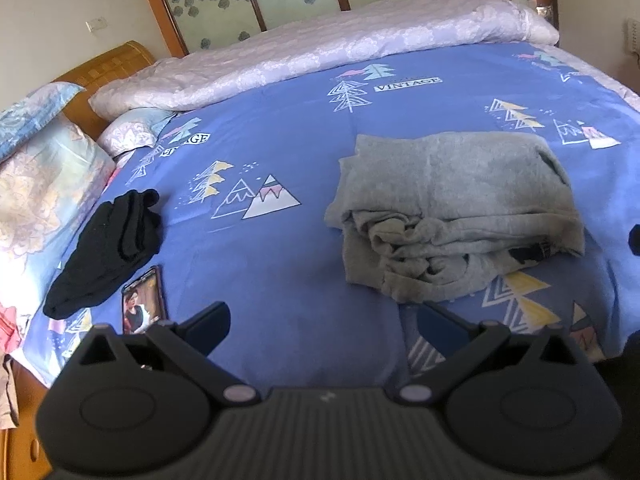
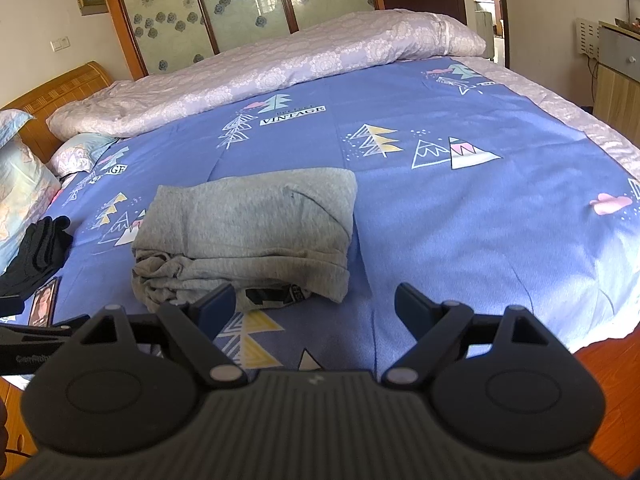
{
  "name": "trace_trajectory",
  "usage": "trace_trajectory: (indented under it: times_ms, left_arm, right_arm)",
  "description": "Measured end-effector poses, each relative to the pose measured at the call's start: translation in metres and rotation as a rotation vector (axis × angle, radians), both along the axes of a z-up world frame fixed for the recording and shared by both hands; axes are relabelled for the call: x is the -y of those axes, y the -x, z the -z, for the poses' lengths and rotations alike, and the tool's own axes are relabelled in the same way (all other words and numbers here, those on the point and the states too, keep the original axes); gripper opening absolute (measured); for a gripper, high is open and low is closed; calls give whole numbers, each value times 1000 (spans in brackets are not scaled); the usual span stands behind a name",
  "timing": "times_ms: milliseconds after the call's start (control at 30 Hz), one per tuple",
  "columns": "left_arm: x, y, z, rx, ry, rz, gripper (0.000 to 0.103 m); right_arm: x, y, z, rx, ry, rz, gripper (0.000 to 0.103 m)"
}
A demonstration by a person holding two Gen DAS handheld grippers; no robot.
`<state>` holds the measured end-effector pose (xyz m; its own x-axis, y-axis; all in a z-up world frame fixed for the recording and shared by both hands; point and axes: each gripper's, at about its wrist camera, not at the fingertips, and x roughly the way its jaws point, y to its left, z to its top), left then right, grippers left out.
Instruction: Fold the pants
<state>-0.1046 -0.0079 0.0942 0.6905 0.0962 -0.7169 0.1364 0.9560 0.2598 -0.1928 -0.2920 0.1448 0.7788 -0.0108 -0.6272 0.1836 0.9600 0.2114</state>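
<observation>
The grey pants [image 1: 452, 216] lie folded in a thick bundle on the blue patterned bedspread [image 1: 280, 248]. They also show in the right wrist view [image 2: 248, 236], left of centre. My left gripper [image 1: 322, 328] is open and empty, just short of the bundle's near left corner. My right gripper [image 2: 316, 306] is open and empty, in front of the bundle's near right corner, with its left finger [image 2: 218, 302] close to the near edge. Neither gripper touches the pants.
A black garment [image 1: 108, 248] and a phone [image 1: 144, 300] lie at the bed's left edge beside the pillows [image 1: 40, 184]. A rolled lilac duvet [image 1: 320, 48] runs along the far side. The bed's right edge [image 2: 616, 148] drops to a wooden floor [image 2: 624, 392].
</observation>
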Motion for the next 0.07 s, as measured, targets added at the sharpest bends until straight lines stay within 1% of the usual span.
trace_trajectory:
  times_ms: [67]
  left_arm:
    - [1, 0, 0, -5, 7, 9, 103]
  right_arm:
    - [1, 0, 1, 1, 0, 4, 88]
